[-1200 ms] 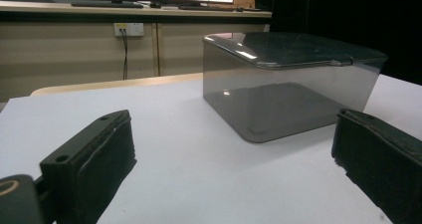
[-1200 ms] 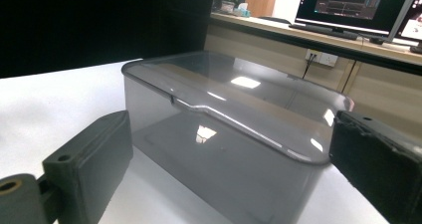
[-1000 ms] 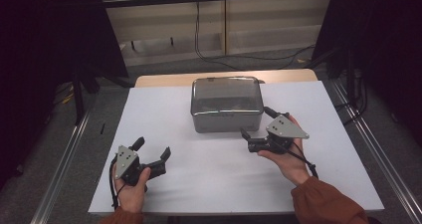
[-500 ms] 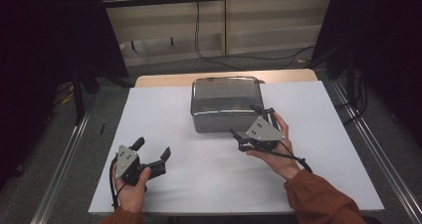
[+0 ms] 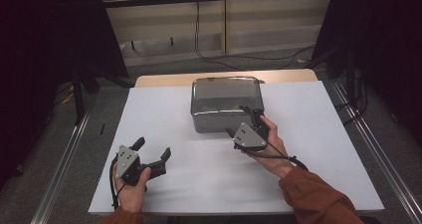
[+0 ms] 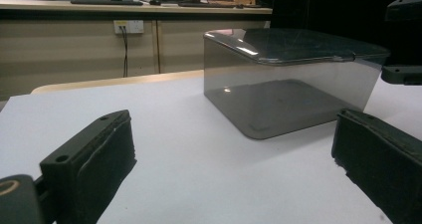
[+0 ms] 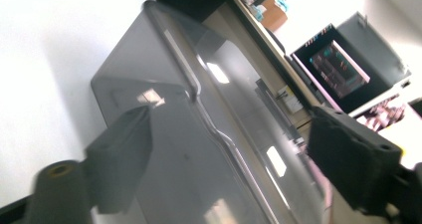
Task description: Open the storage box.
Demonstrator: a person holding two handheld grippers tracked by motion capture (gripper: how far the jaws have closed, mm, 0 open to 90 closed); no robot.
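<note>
- White sheeting covers the table in the high view, with a wooden edge showing at the far side and dark floor all around. We see a smoky grey plastic box, its lid on, standing at the far middle of the sheet.
- From that same view, our right gripper sits tilted in the right hand at the box's near right corner, one jaw over the lid edge and the other in front of the near wall. Our left gripper rests low in the left hand near the front left of the table, well apart from the box, its jaws spread wide.
- Looking along the left gripper, we see its two black jaws far apart with bare white surface between them. The box stands beyond, lid closed, in front of a wall with a socket.
- Looking along the right gripper, the picture is rolled over. Its jaws gape wide on either side of the box, whose lid seam runs between them; we cannot tell whether either pad touches it.
</note>
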